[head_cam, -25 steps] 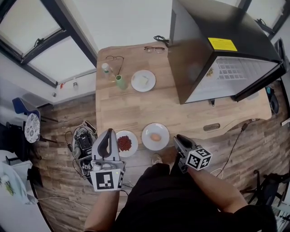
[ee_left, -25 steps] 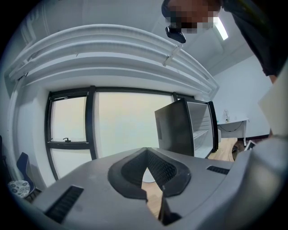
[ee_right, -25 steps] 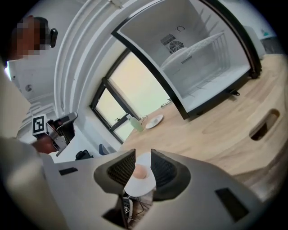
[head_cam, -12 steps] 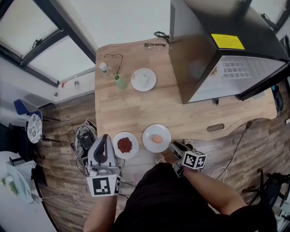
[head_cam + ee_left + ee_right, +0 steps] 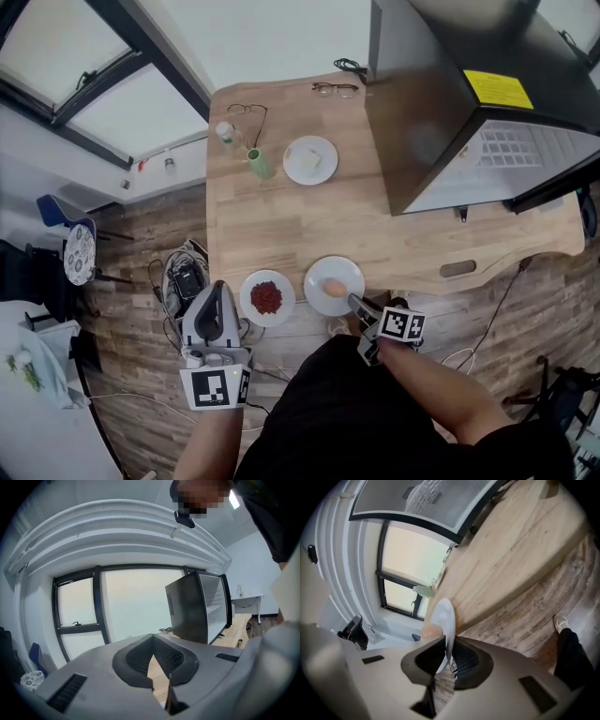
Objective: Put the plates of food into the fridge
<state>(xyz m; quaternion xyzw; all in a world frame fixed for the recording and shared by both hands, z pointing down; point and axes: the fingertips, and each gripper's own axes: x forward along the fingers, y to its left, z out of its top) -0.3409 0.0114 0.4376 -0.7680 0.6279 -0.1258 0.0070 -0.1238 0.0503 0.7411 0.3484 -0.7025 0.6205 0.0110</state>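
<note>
The right gripper (image 5: 352, 301)'s 2 jaws have just been closing and now pinch the near rim of the egg plate (image 5: 320, 271). The left gripper (image 5: 216, 286) has its tips pressed together, empty.

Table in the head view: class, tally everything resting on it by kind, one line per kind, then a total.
Plates: 3 (red-food plate, egg plate, far plate)
Glasses: 2 (thin-framed pair, dark-framed pair)
Drink containers: 2 (clear bottle, green cup)
Fridge: 1
Cable: 1
Total: 9
</note>
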